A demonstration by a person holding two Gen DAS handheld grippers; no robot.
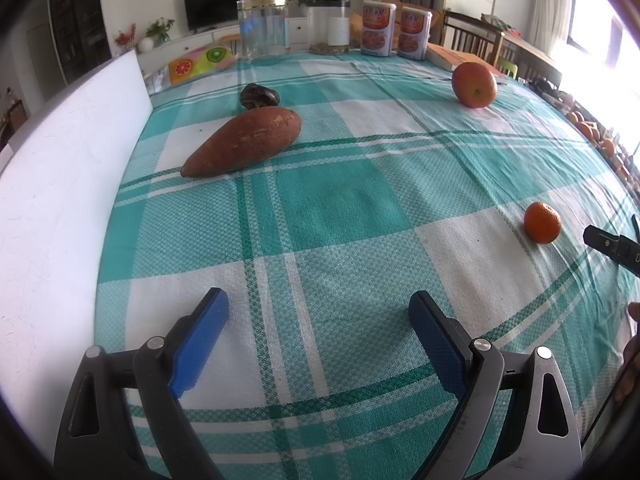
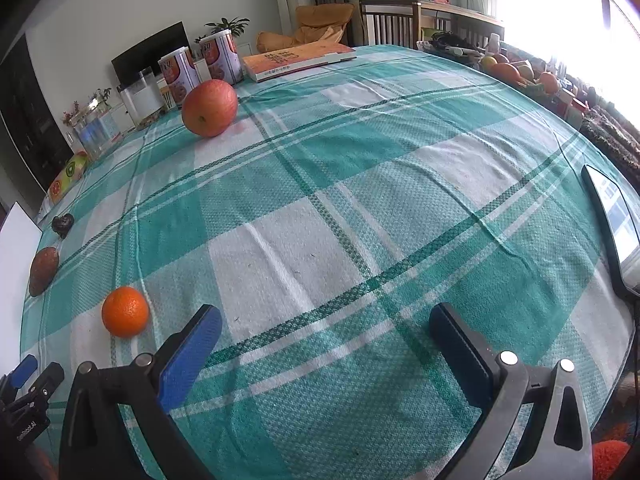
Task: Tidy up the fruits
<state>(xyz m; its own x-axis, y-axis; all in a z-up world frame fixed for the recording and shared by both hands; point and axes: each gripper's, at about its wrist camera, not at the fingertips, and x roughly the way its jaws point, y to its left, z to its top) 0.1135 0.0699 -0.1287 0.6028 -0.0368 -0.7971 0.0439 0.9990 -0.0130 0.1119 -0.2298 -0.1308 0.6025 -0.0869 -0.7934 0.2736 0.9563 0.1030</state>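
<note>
A red apple (image 1: 474,85) lies far right on the green checked tablecloth; it also shows in the right wrist view (image 2: 209,108). A small orange mandarin (image 1: 542,222) lies at mid right, and in the right wrist view (image 2: 125,311) just left of my right gripper's left finger. A long sweet potato (image 1: 243,141) lies far left, with a dark mushroom-like item (image 1: 259,96) behind it. My left gripper (image 1: 318,312) is open and empty above the cloth. My right gripper (image 2: 326,326) is open and empty too.
A white board (image 1: 60,184) stands along the table's left side. Glass jars (image 1: 263,26), two printed canisters (image 1: 394,30) and an orange book (image 2: 298,60) stand at the far edge. A tablet (image 2: 612,224) lies at the right edge. More fruit (image 2: 516,70) sits far right.
</note>
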